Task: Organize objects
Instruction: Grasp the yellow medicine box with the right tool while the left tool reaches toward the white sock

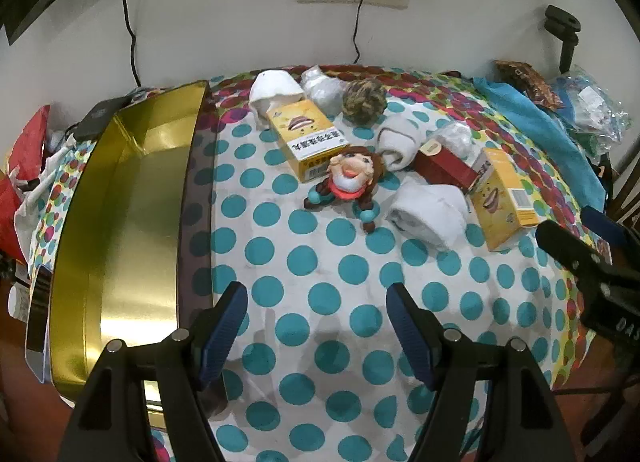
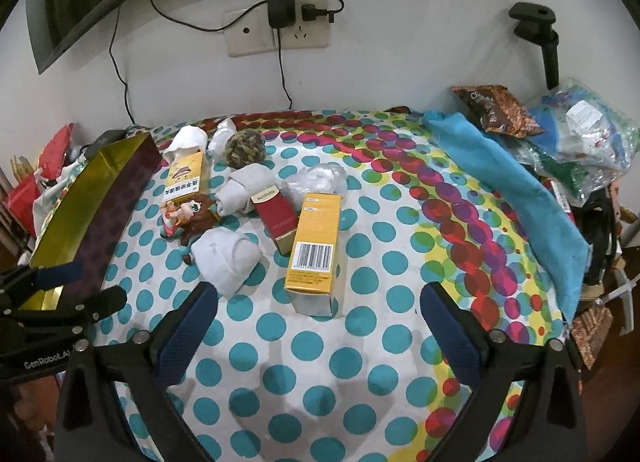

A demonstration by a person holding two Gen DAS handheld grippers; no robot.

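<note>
A gold tin box (image 1: 132,198) stands empty at the left on the dotted tablecloth; it also shows in the right wrist view (image 2: 80,202). A cartoon doll (image 1: 348,178) lies mid-table between two yellow boxes (image 1: 306,138) (image 1: 506,198). A dark red box (image 1: 440,170), rolled white socks (image 1: 430,214) (image 1: 400,142), a yarn ball (image 1: 364,100) and crumpled plastic (image 1: 322,88) lie around them. My left gripper (image 1: 316,302) is open and empty above the cloth, short of the doll. My right gripper (image 2: 320,302) is open and empty, its fingers either side of the near yellow box (image 2: 316,246).
A blue cloth (image 2: 512,190), snack bags (image 2: 496,110) and plastic bags (image 2: 584,130) pile up at the right edge. Red bags (image 1: 24,154) and clutter sit left of the tin. A wall socket with cables (image 2: 280,26) is behind the table.
</note>
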